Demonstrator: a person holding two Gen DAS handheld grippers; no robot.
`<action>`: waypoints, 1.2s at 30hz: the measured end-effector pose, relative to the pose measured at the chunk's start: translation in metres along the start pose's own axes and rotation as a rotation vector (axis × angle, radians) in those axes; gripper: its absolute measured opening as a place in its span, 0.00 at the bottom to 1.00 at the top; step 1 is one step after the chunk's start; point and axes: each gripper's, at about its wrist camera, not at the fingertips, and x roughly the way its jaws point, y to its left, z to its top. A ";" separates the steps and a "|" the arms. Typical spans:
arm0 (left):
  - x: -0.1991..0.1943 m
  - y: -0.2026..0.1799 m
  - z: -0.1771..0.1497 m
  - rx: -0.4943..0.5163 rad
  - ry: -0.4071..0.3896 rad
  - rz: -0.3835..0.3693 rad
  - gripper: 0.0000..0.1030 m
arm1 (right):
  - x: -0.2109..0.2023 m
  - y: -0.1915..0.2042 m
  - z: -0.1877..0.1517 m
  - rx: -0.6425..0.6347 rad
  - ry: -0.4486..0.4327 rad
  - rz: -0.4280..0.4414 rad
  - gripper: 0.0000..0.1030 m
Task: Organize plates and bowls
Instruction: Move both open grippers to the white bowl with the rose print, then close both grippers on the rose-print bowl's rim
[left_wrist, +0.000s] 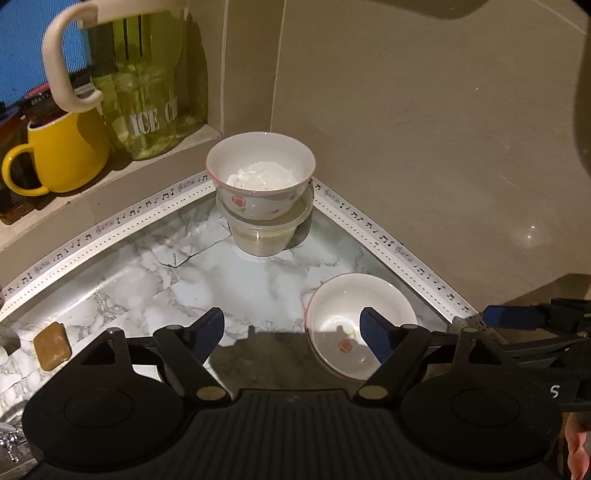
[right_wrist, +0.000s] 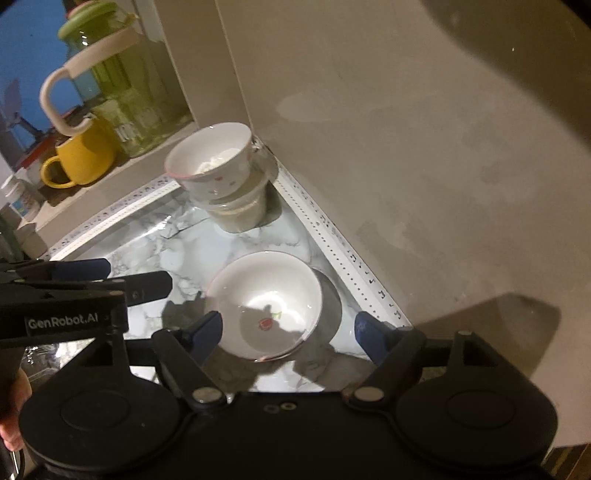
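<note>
Only the left wrist view shows a brown bar at 9 o'clock. The near bowl sits on the marble counter, another bowl stacked at 12 o'clock (on a clear tub). The left gripper and right gripper tilt downward, jaws spread, holding nothing.

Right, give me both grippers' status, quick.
Left gripper: open, holding nothing.
Right gripper: open, the near bowl lies between its fingers, not gripped.
</note>
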 end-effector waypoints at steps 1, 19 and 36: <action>0.004 0.001 0.001 0.000 0.006 -0.003 0.78 | 0.004 -0.001 0.000 0.007 0.005 -0.005 0.73; 0.063 0.001 -0.002 -0.006 0.070 -0.001 0.77 | 0.059 -0.015 0.000 0.078 0.099 -0.030 0.45; 0.090 0.005 -0.006 0.011 0.125 -0.056 0.47 | 0.079 -0.005 0.001 0.034 0.127 -0.028 0.29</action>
